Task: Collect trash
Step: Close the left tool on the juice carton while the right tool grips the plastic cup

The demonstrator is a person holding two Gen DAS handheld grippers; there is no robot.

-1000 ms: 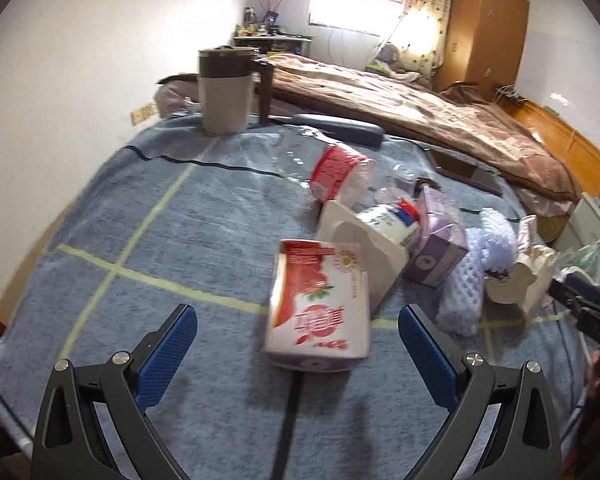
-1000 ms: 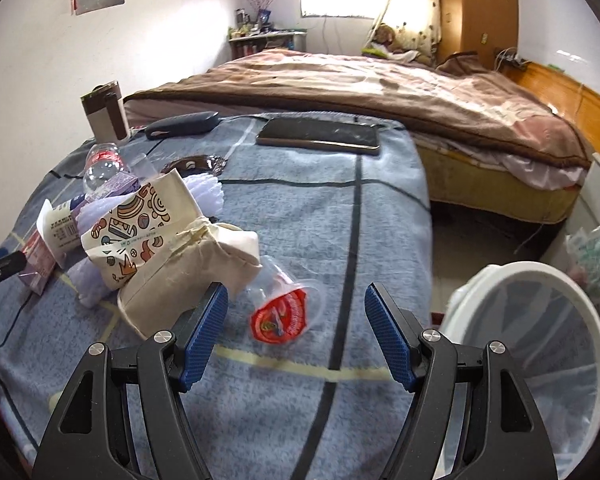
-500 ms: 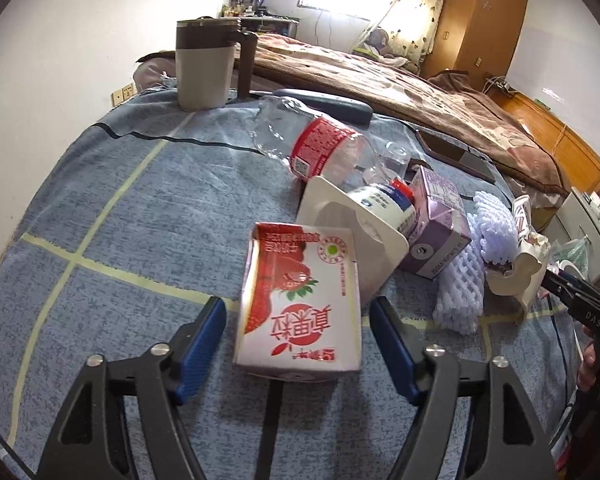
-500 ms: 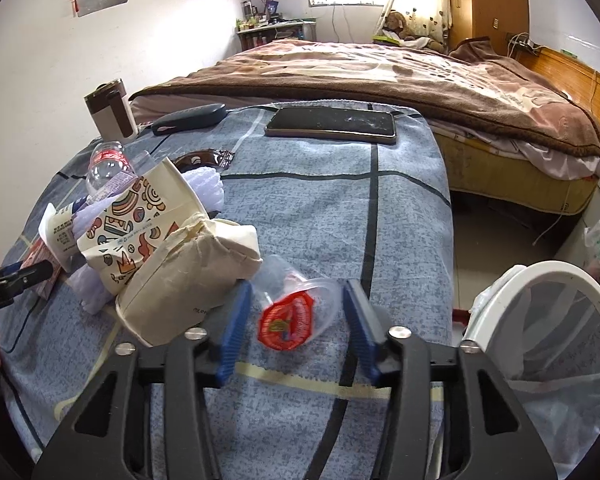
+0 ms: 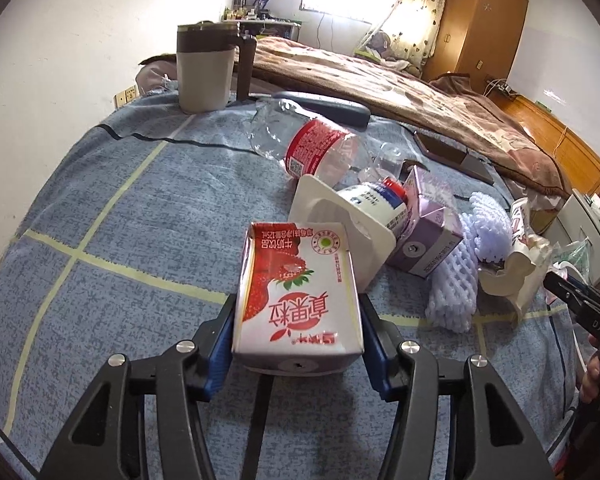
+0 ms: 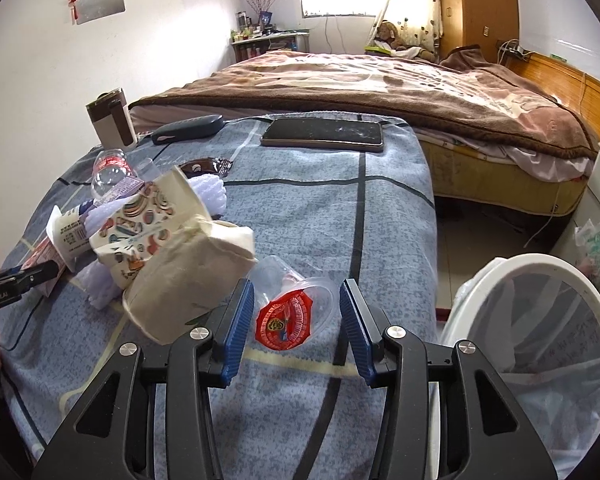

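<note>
My left gripper (image 5: 296,316) is shut on a red and white strawberry milk carton (image 5: 298,300) lying on the blue cloth. My right gripper (image 6: 297,316) has its jaws close around a clear plastic cup with a red foil lid (image 6: 294,308); small gaps show on both sides. Behind the carton lie a crushed clear bottle with a red label (image 5: 316,146), a white yoghurt tub (image 5: 340,220), a purple carton (image 5: 428,236) and white foam netting (image 5: 464,276). A patterned paper cup (image 6: 148,216) and a beige cup (image 6: 188,276) lie left of the right gripper.
A white bin with a mesh liner (image 6: 540,344) stands off the table's right edge. A brown and white mug (image 5: 206,68), a dark case (image 5: 324,106) and a phone (image 6: 322,134) lie at the back. A bed (image 6: 380,84) is beyond.
My left gripper moved forward and closed on the milk carton. My right gripper moved forward and narrowed around the red-lidded cup.
</note>
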